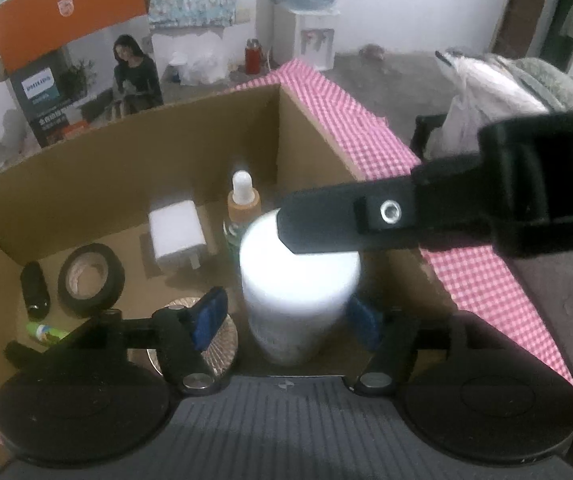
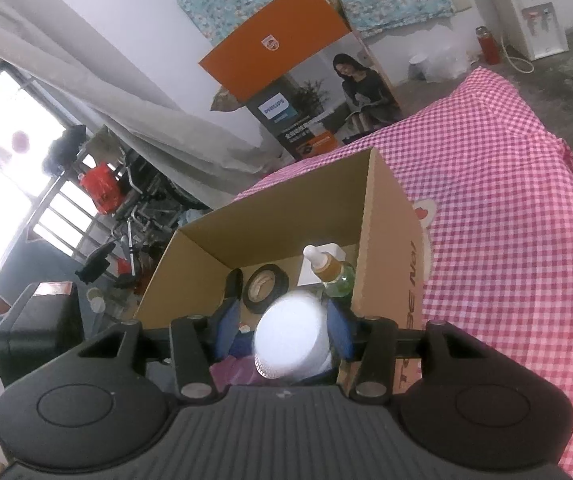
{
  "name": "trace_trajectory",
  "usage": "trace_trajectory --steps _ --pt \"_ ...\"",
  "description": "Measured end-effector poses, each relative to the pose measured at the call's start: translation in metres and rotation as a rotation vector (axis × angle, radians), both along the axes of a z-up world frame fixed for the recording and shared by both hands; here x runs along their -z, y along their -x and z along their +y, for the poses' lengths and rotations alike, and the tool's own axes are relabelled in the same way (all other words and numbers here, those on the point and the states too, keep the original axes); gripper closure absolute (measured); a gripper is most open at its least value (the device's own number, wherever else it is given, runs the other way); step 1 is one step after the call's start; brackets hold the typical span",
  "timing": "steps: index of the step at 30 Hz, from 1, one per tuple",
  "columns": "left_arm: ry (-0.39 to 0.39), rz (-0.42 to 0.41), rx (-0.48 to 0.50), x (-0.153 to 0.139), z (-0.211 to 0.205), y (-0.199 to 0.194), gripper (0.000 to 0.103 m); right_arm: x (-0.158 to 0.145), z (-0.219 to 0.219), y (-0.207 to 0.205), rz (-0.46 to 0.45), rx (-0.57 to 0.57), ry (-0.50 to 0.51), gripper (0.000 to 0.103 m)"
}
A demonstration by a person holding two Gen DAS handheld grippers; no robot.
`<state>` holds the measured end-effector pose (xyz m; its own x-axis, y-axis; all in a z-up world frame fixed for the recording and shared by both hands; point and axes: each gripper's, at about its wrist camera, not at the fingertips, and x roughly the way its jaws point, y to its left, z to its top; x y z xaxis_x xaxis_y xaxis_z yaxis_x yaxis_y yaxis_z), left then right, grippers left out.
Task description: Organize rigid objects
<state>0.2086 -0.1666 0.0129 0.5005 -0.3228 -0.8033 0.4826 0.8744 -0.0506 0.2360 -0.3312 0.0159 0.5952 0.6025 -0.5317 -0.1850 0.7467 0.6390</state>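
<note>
A tall white bottle [image 1: 298, 280] stands inside an open cardboard box [image 1: 86, 184]. My left gripper [image 1: 286, 318] straddles its lower body. The blue pads [image 1: 210, 316] stand apart from the bottle, with a gap showing on the left side, so this gripper is open. From the right, my right gripper [image 2: 282, 330] sits around the bottle's white cap [image 2: 290, 328]. A slim gap shows beside its left pad [image 2: 230, 328], so it is open too. One of its black fingers [image 1: 326, 224] crosses the bottle's top in the left wrist view.
The box also holds a black tape roll [image 1: 90, 280], a white charger [image 1: 176, 234], a dropper bottle [image 1: 242, 204], a small black cylinder [image 1: 34, 288], a green tube [image 1: 46, 332] and a ribbed silver disc [image 1: 222, 336]. It sits on a pink checked cloth [image 2: 506, 200]. An orange printed carton [image 2: 286, 60] stands behind.
</note>
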Motion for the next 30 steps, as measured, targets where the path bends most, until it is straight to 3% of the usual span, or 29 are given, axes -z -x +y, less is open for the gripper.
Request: trace_trajectory --steps 6,13,15,17,20,27,30 --pt "0.037 -0.092 0.004 -0.014 0.005 0.010 0.011 -0.012 0.002 0.016 -0.052 0.015 0.033 0.041" --pt "0.097 -0.169 -0.039 -0.037 0.031 0.038 0.005 -0.039 0.005 0.051 -0.152 0.069 0.066 0.028" --pt "0.136 -0.171 -0.062 -0.047 0.047 0.048 0.004 -0.047 0.005 0.063 -0.191 0.089 0.083 0.022" --pt "0.191 -0.180 -0.079 -0.058 0.066 0.059 0.000 -0.055 0.005 0.080 -0.246 0.123 0.116 0.005" --pt "0.224 -0.213 -0.148 -0.070 0.091 0.073 0.000 -0.061 0.007 0.101 -0.299 0.180 0.161 0.000" --pt "0.127 -0.230 -0.395 -0.072 0.127 0.082 0.000 -0.065 0.035 0.128 -0.320 0.243 0.299 0.000" --pt "0.067 -0.217 -0.443 -0.064 0.133 0.079 0.000 -0.064 0.056 0.135 -0.321 0.240 0.372 0.000"
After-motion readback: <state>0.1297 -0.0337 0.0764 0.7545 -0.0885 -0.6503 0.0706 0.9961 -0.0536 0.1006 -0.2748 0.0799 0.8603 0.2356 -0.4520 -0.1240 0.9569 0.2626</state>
